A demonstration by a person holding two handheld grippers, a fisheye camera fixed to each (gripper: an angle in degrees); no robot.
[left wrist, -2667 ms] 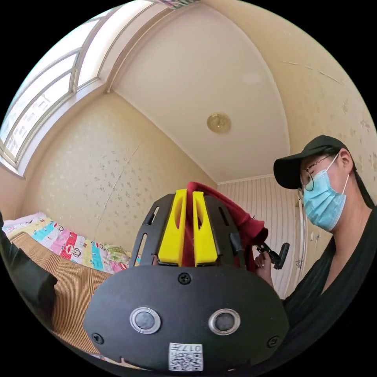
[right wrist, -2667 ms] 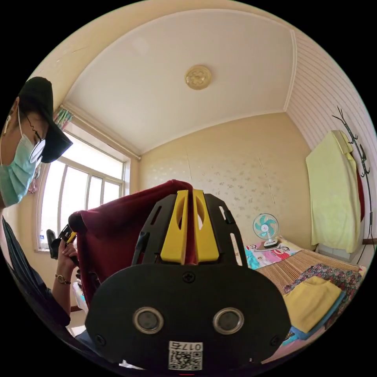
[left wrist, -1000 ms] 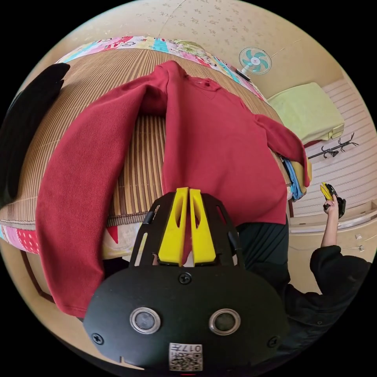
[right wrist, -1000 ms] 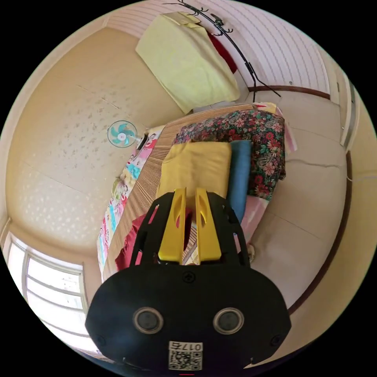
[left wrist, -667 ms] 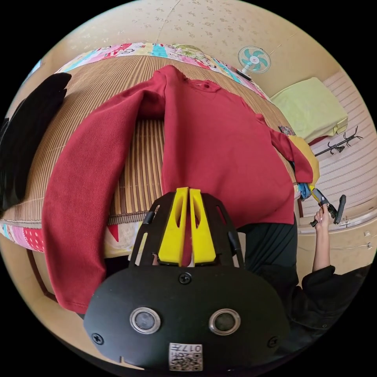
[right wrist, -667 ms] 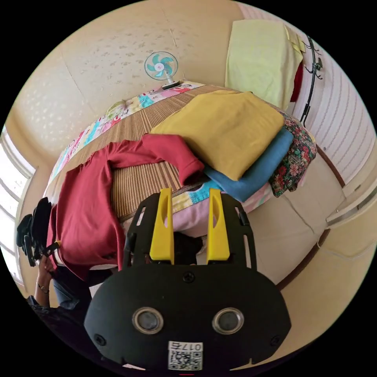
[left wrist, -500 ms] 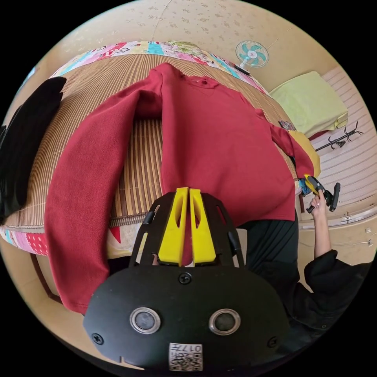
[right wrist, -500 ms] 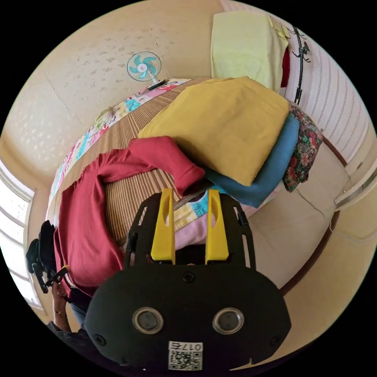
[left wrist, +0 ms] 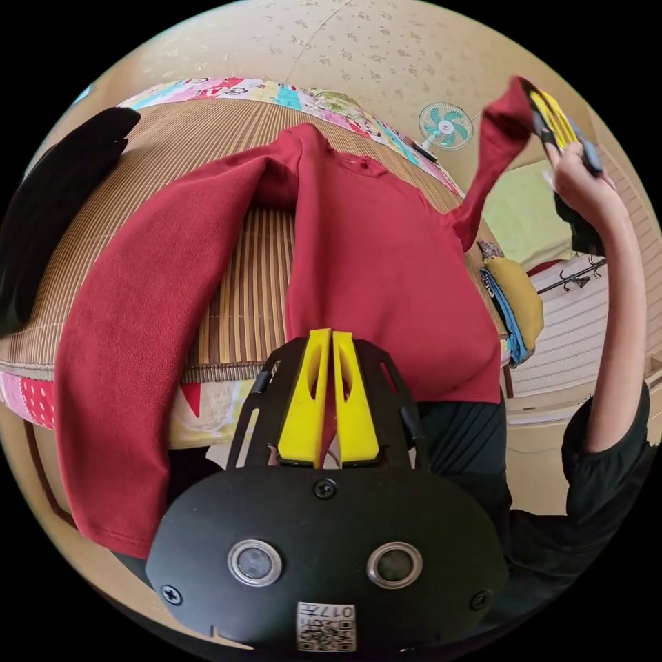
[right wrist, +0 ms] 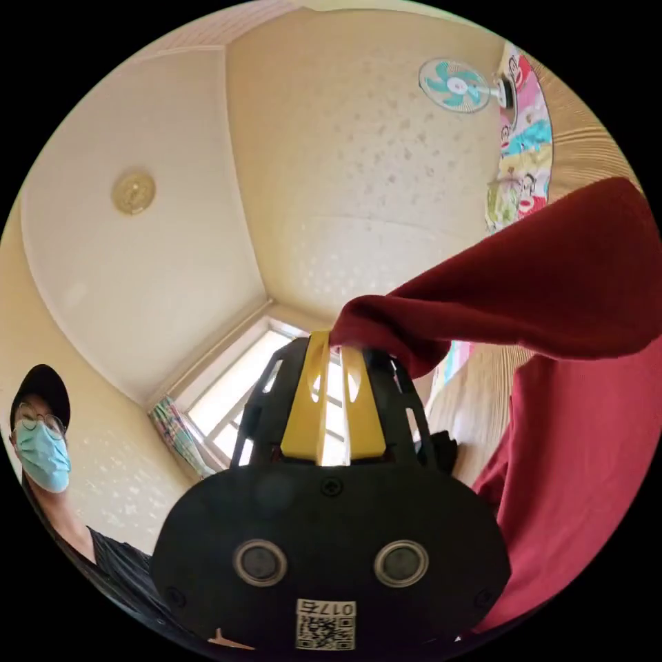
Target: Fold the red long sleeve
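The hem of the red long sleeve was partly hidden behind the left gripper, whose jaws were closed on red cloth at that near edge. The garment was spread face up on a striped mat covering the bed, one sleeve draped over the near edge. A fan was seen by the far wall, and folded clothes at the right. The other cuff was held raised by the right gripper, its jaws clamped on it.
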